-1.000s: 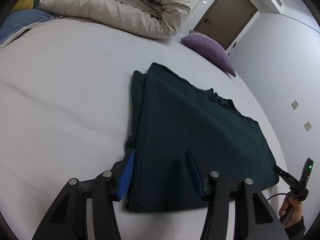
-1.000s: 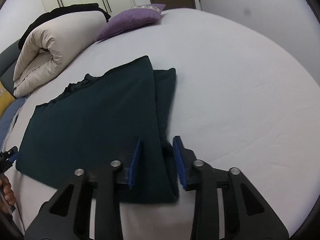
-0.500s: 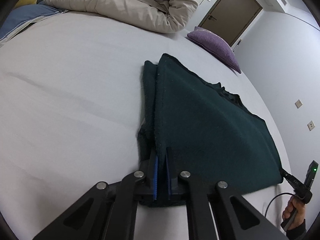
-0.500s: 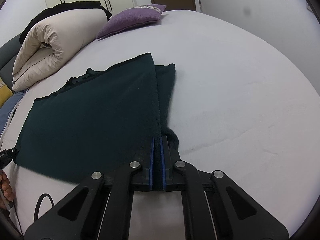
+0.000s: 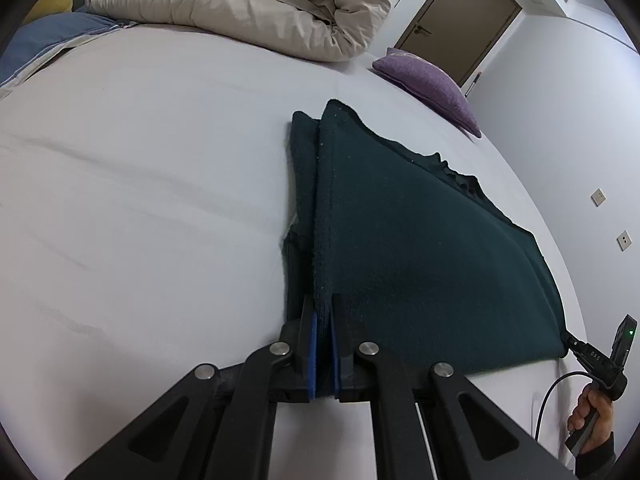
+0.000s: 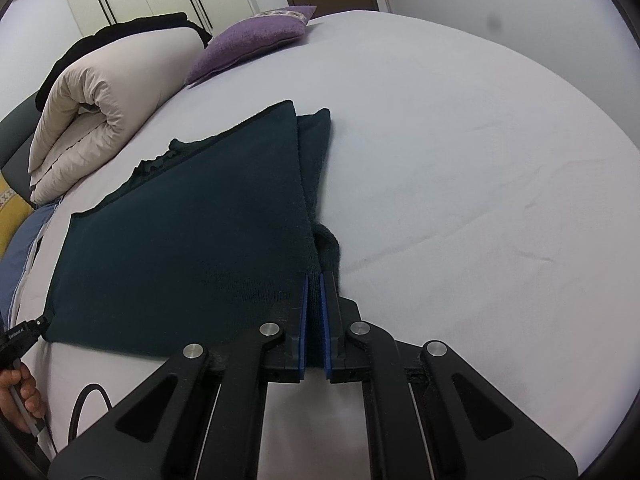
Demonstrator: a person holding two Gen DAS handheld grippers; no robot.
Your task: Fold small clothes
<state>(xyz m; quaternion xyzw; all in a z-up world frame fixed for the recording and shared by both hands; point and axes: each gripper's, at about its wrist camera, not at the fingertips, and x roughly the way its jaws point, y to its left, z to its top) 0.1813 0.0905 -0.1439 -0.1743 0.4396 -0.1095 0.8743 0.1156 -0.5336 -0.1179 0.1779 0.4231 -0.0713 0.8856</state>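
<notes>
**Grippers pinch both near corners of dark green garment**

Garment (image 5: 420,248) lies folded flat on a pale bed sheet (image 5: 140,200); left gripper (image 5: 323,312) clamps the corner at 6 o'clock — blue pads nearly closed on knit; right gripper (image 6: 314,280) likewise grips the opposite near corner; rolled duvet (image 6: 100,108) at 10 o'clock, purple cushion (image 6: 256,36) at 12.

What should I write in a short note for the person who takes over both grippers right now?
Left gripper: shut on the near left corner of the dark green garment.
Right gripper: shut on the near right corner of the same garment.
The garment lies flat on the white bed, both sides already folded in.
Left to do: probably lift the near edge and fold it toward the far edge, then release.
</notes>
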